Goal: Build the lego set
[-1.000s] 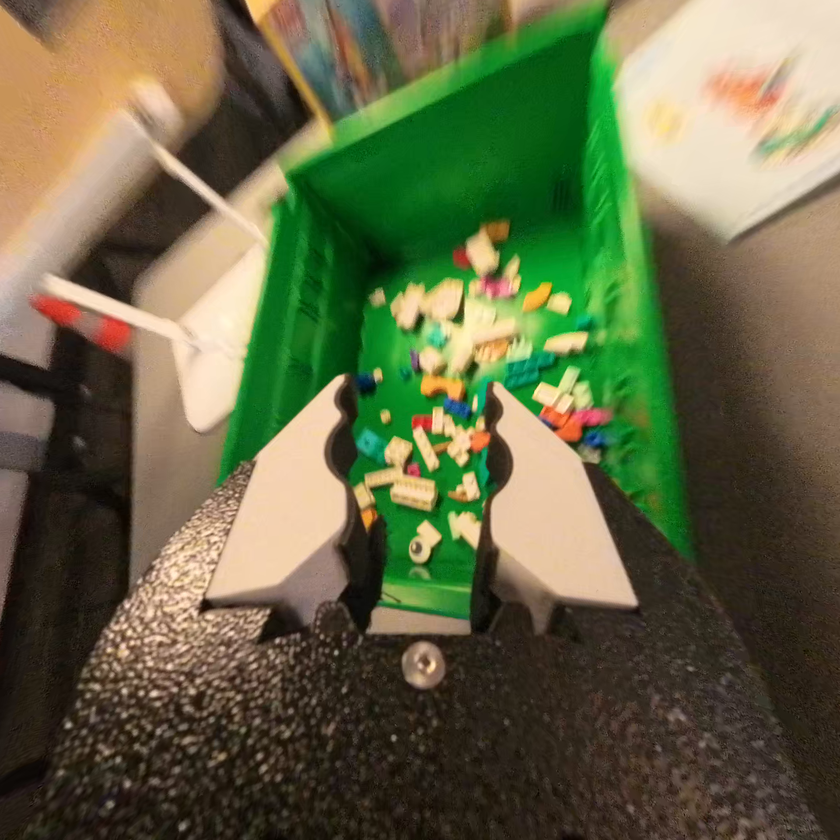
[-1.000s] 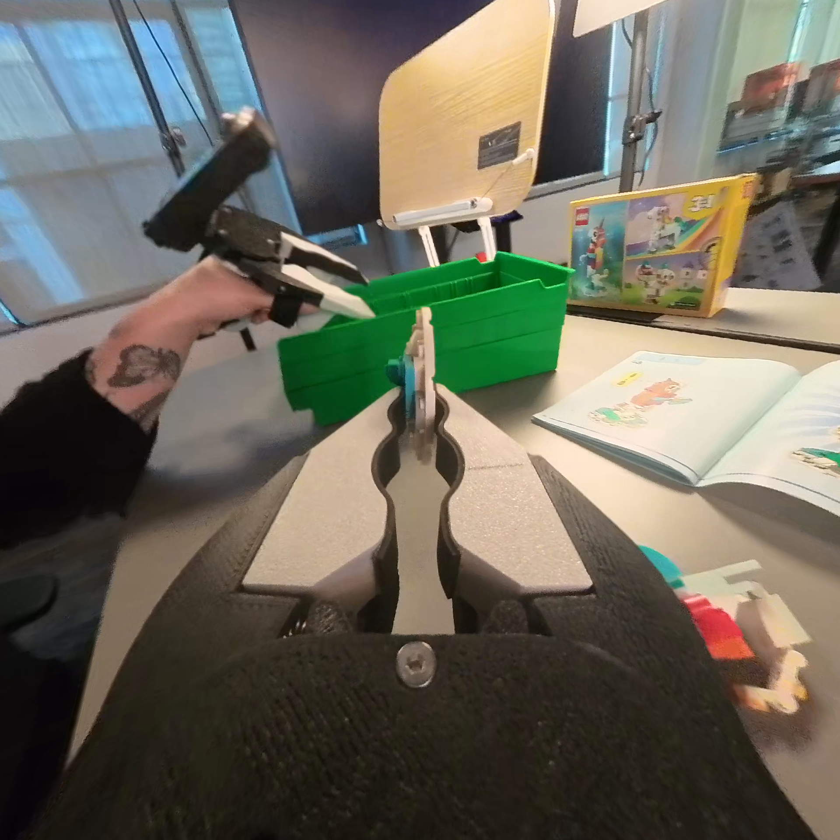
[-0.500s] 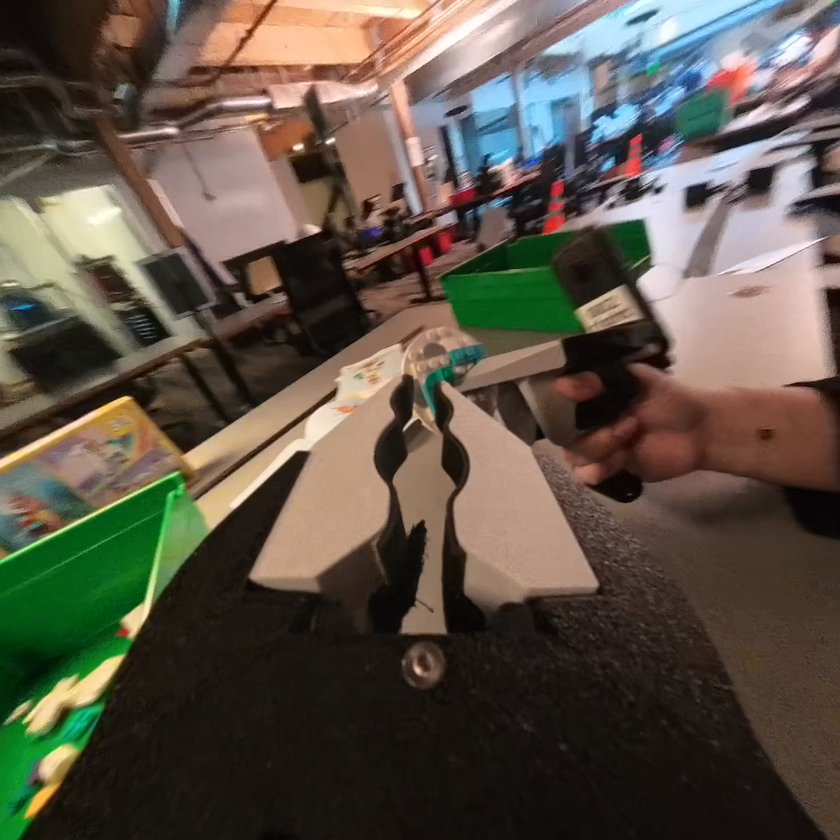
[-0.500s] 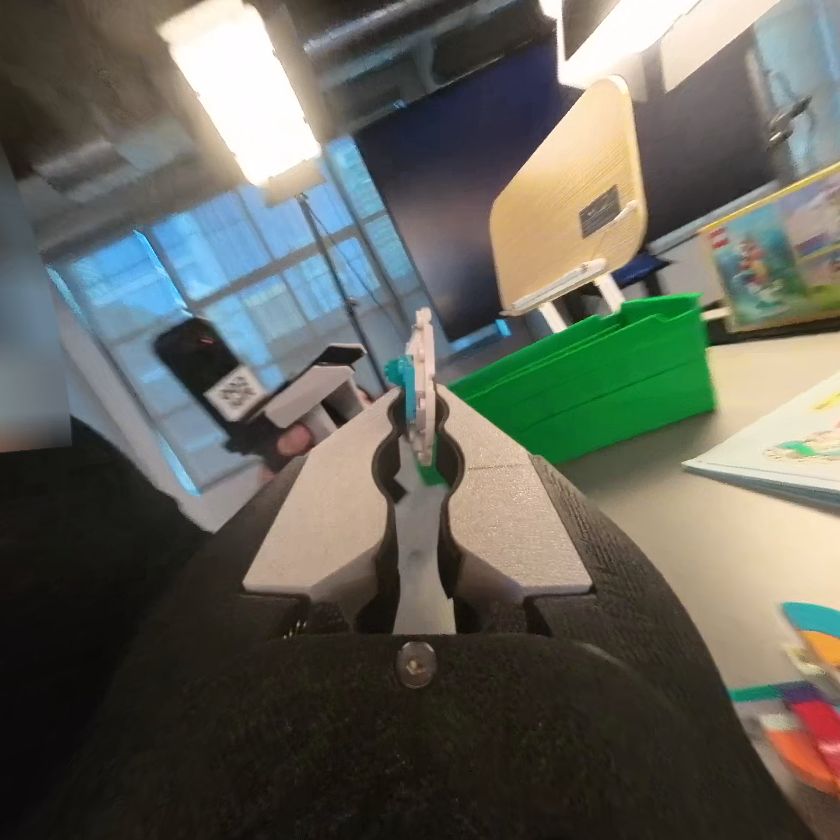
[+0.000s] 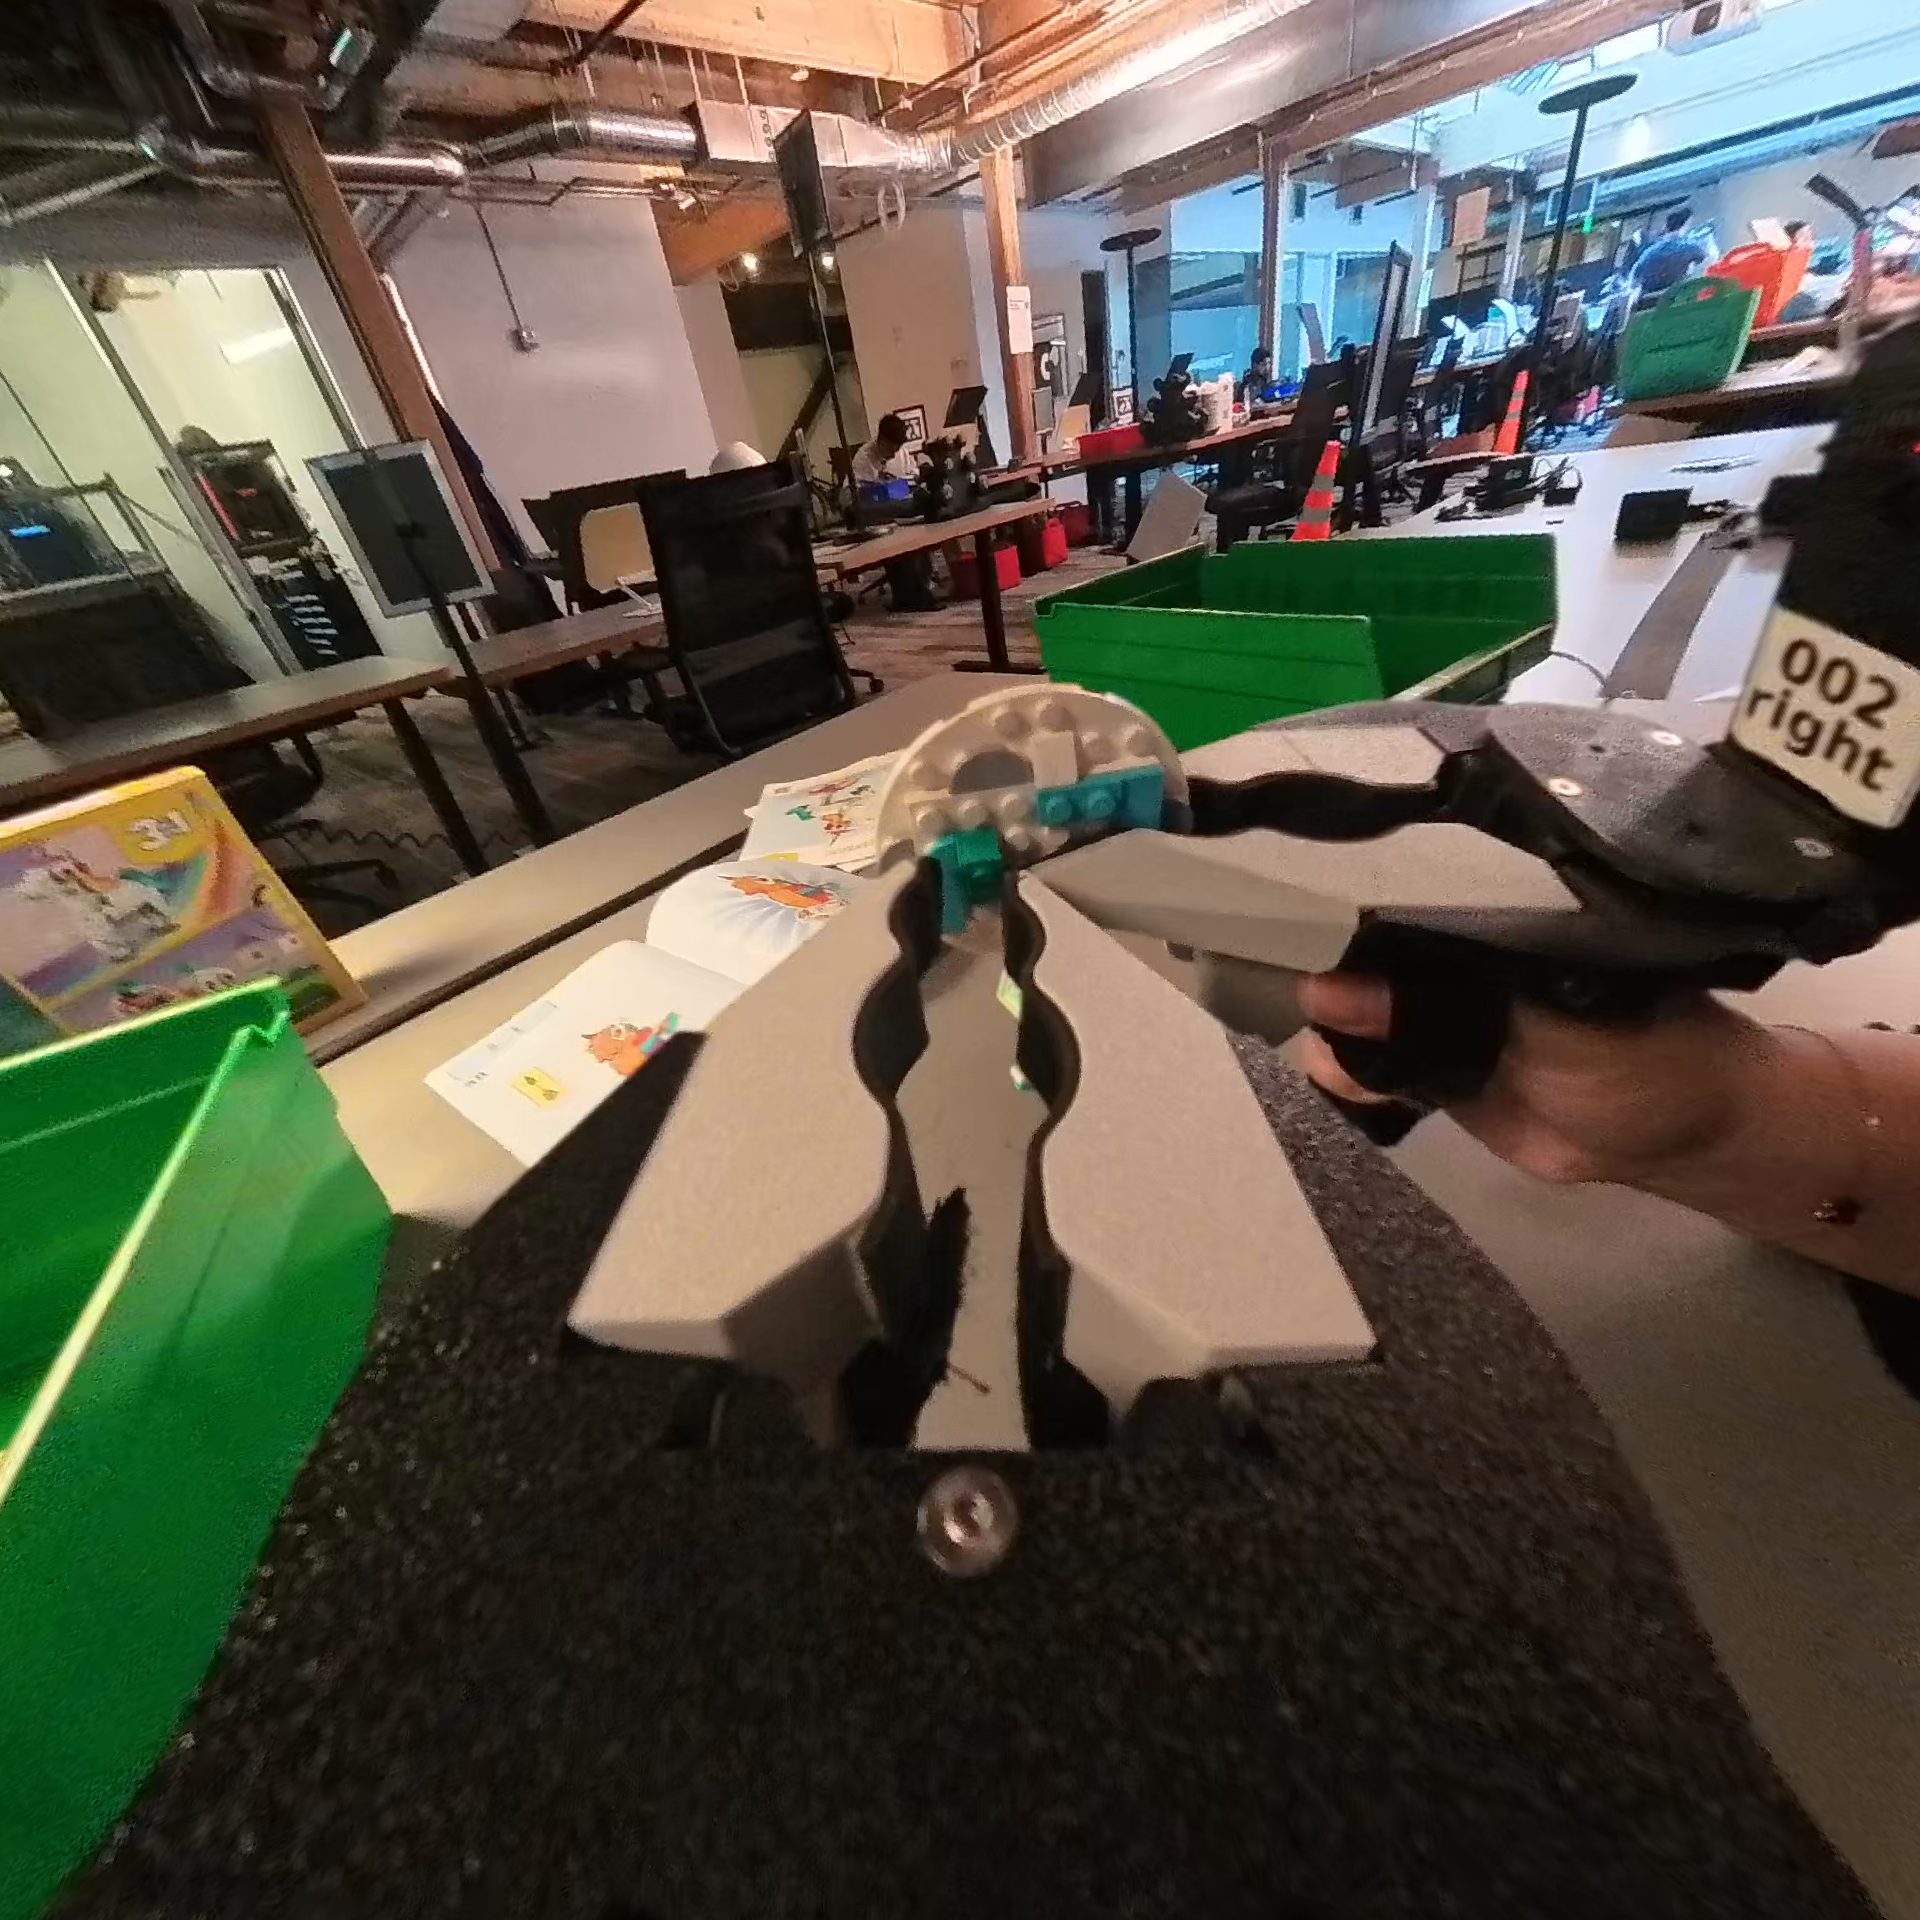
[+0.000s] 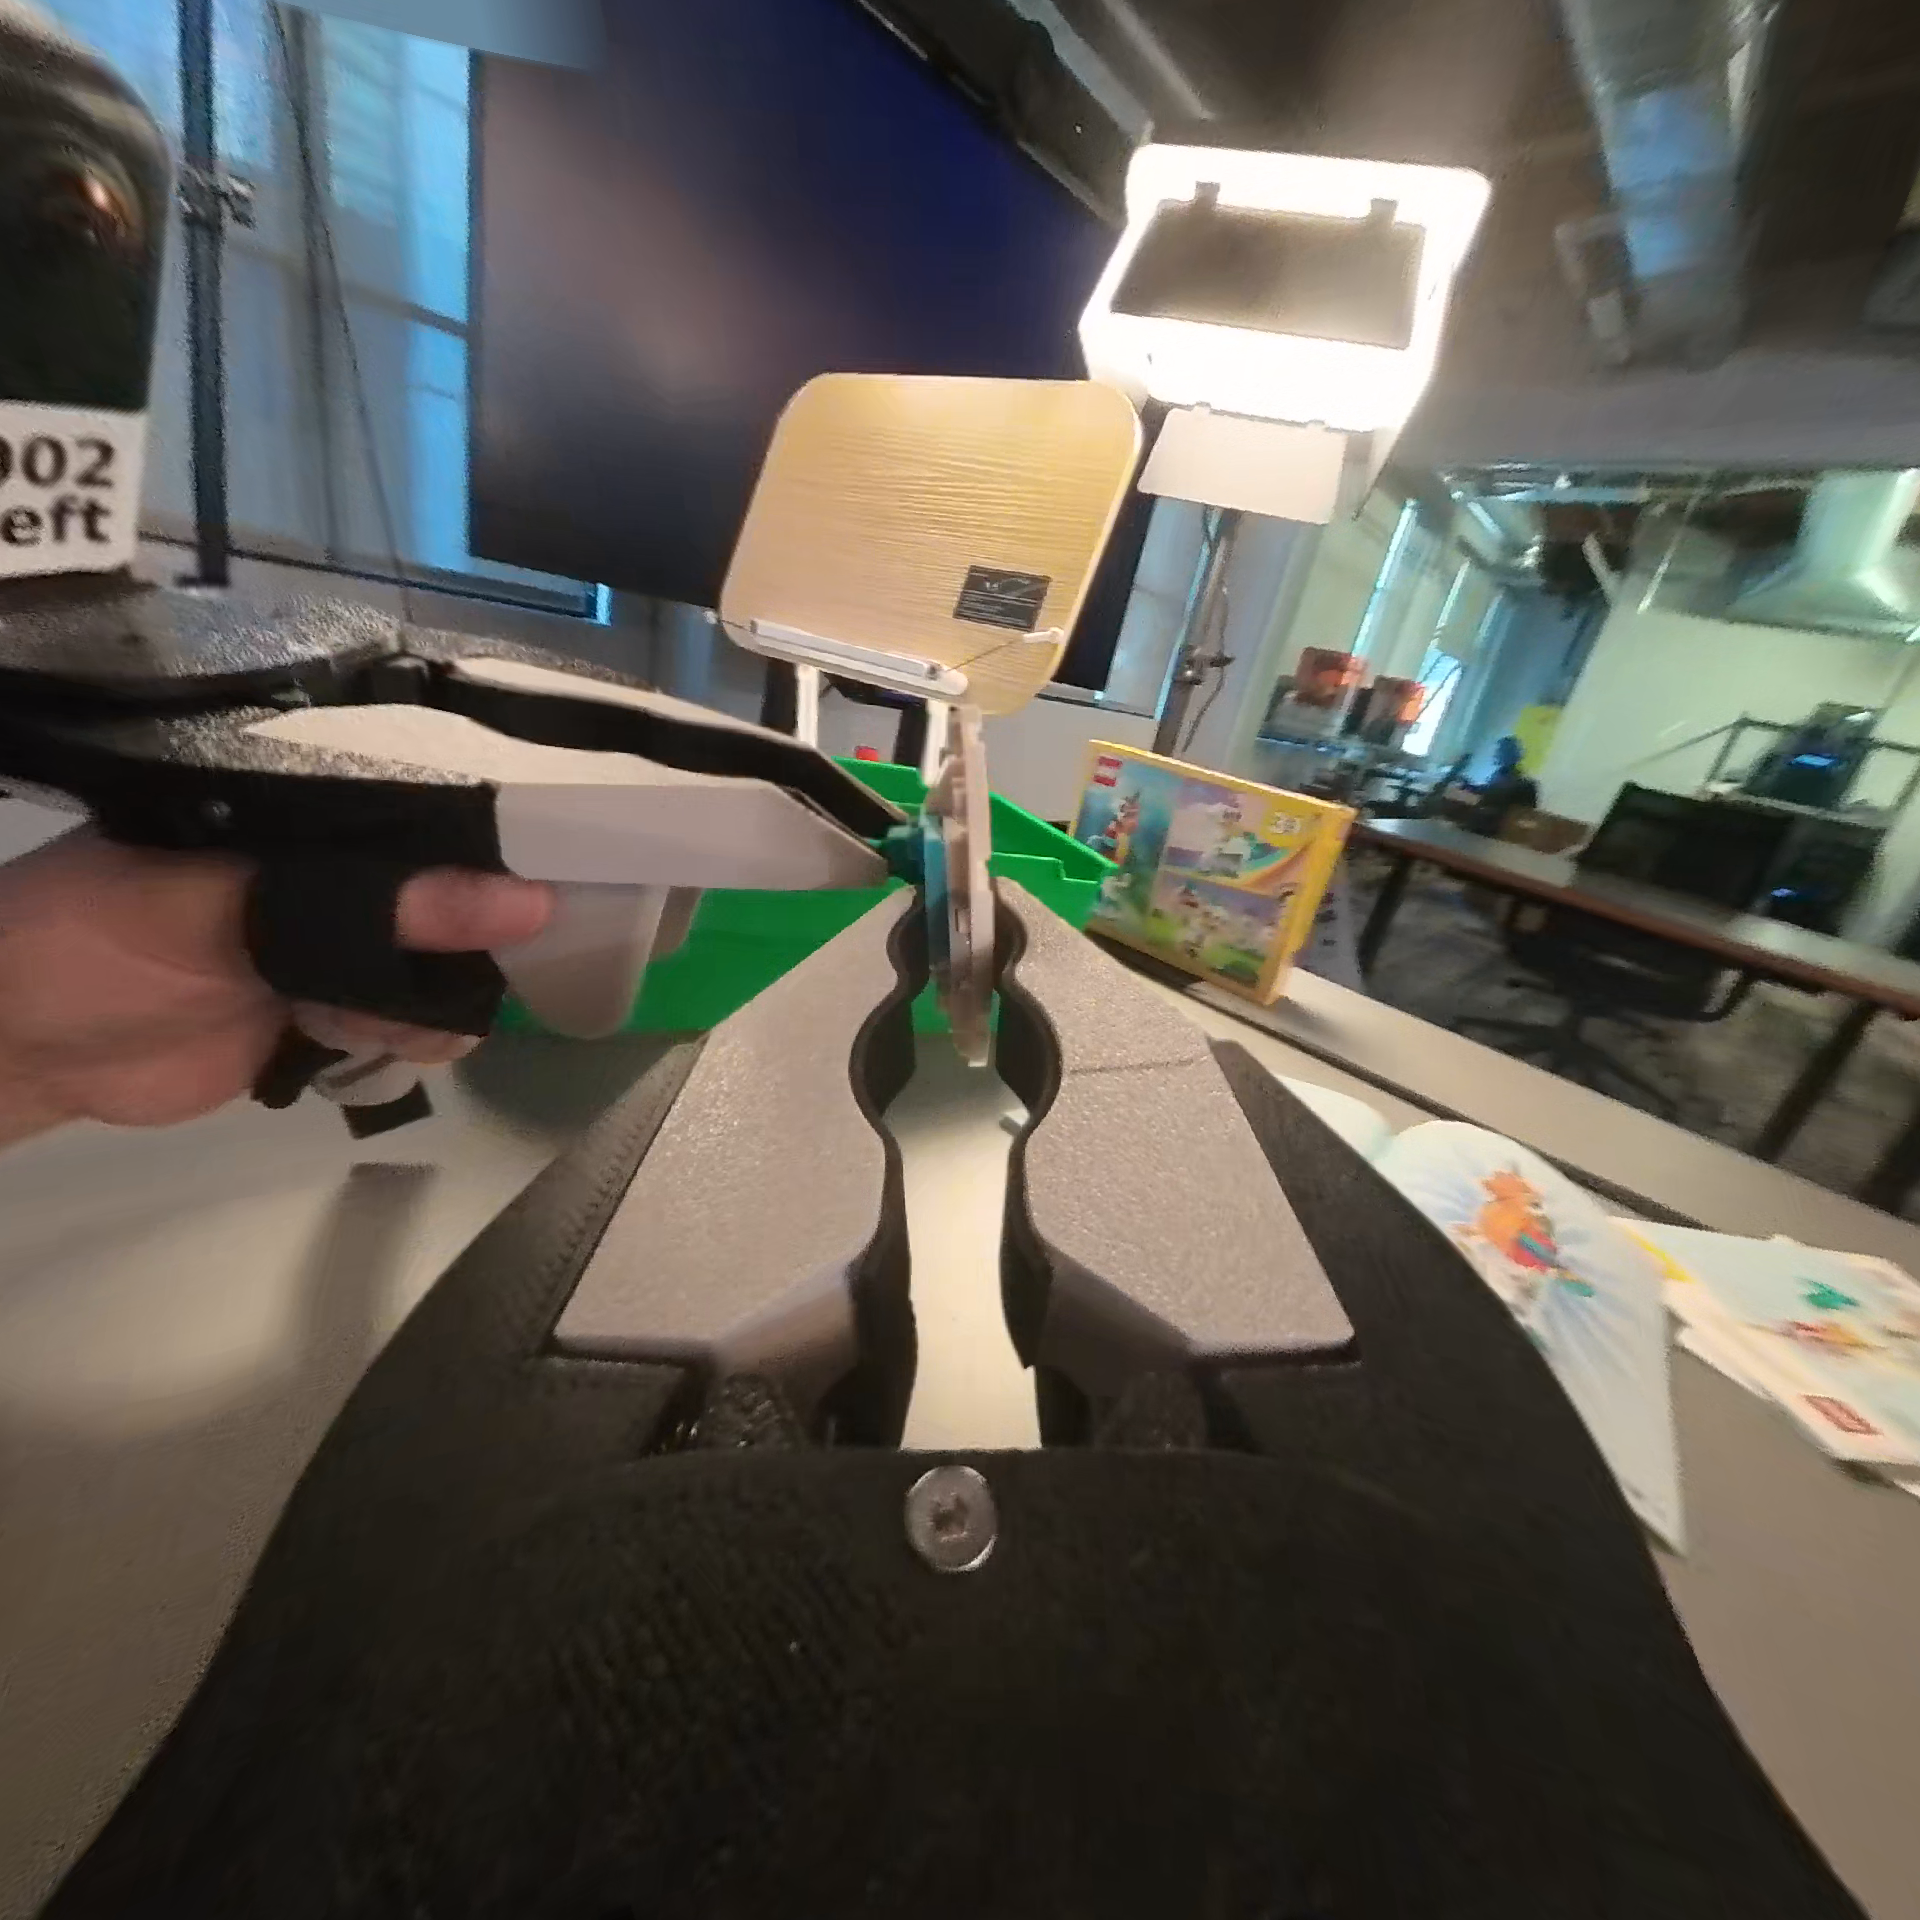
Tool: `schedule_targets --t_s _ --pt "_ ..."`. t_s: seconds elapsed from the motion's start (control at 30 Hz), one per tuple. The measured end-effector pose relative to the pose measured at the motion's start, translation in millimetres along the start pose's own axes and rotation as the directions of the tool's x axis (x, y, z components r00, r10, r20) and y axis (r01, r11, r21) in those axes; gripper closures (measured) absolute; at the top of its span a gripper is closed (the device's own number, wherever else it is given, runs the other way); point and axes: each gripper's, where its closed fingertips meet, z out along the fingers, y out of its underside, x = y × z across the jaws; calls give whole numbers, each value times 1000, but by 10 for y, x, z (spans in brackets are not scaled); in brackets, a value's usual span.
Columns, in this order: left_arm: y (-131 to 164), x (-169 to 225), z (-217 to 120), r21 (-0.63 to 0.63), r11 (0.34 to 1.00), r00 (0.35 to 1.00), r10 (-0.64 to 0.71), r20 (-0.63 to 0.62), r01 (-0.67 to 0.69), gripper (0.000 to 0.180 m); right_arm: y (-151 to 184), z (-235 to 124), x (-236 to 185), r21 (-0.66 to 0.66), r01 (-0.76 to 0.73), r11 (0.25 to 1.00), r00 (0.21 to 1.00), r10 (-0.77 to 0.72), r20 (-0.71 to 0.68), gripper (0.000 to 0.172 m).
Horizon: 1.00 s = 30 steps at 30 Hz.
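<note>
In the left wrist view my left gripper (image 5: 961,883) is shut on a small teal brick (image 5: 971,871) at its fingertips. The brick touches the studded face of a white round plate (image 5: 997,758) that carries a teal flat plate (image 5: 1101,800). My right gripper (image 5: 1143,831) comes in from the right, held by a hand, and is shut on that round plate. In the right wrist view my right gripper (image 6: 951,925) grips the round plate (image 6: 968,883) edge-on. The left gripper (image 6: 883,844) comes in from the left with the teal brick (image 6: 906,847) against the plate.
One green bin (image 5: 156,1195) stands at the near left and another (image 5: 1247,644) behind the grippers. A yellow toy box (image 6: 1205,883) stands on the grey table (image 5: 1662,1403), and open instruction booklets (image 5: 623,1018) lie on it. A wooden-look board on a white stand (image 6: 935,540) rises behind the bin. The grippers are tip to tip, or close to it.
A second ago my left gripper was open above the bin of loose bricks. It has since shut on the teal brick and swung up to the round plate. My right gripper tilted upward, still holding the plate.
</note>
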Motion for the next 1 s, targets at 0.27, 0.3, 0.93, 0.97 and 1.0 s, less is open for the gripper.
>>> schedule_targets --t_s 0.27,0.3,0.93,0.97,1.0 --pt "29 4 25 6 992 991 -125 -48 126 176 12 11 -27 -32 175 984 983 -177 -50 165" --pt "28 7 24 10 990 989 -137 -54 137 176 6 5 -30 -30 197 980 979 -198 -50 165" --pt "287 -169 -203 -72 987 990 -141 6 141 176 73 -267 756 -100 74 992 920 -107 -376 165" --pt "285 -190 -214 -69 987 989 -144 11 145 176 80 -277 766 -102 71 992 920 -105 -378 165" --pt "274 -203 -228 -65 987 989 -146 13 146 176 91 -285 771 -107 73 992 920 -108 -377 165"
